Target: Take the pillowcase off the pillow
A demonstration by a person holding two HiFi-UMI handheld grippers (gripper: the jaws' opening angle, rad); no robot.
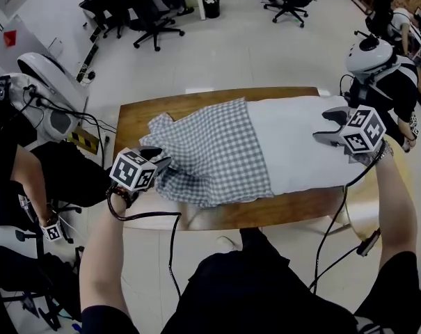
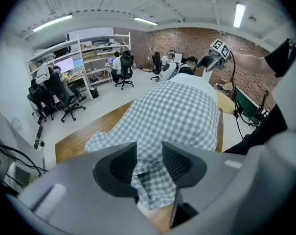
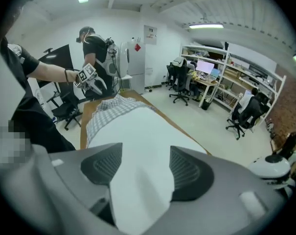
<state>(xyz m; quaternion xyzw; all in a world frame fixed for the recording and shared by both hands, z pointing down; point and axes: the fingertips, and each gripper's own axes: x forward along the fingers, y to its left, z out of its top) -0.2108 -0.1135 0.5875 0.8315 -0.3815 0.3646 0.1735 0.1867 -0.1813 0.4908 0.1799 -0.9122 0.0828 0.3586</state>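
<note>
Pillowcase (image 1: pixel 213 152) half off pillow (image 1: pixel 300 141); chairs (image 1: pixel 154 9) beyond table (image 1: pixel 137 117).

I am reading three views. The head camera is looking steeply down from above the near edge of the brown wooden rectangular table (image 1: pixel 137 120), taking in its whole top. The left gripper (image 2: pixel 150 160) camera is sitting low and very close at one end, facing along the grey-and-white checked cloth pillowcase (image 2: pixel 177 111) towards the far end. The right gripper (image 3: pixel 140 165) camera is sitting equally close at the opposite end, facing back along the white soft pillow (image 3: pixel 138 131). All three are sharing the tabletop and bedding; each gripper camera is catching the other gripper in its distance.
</note>
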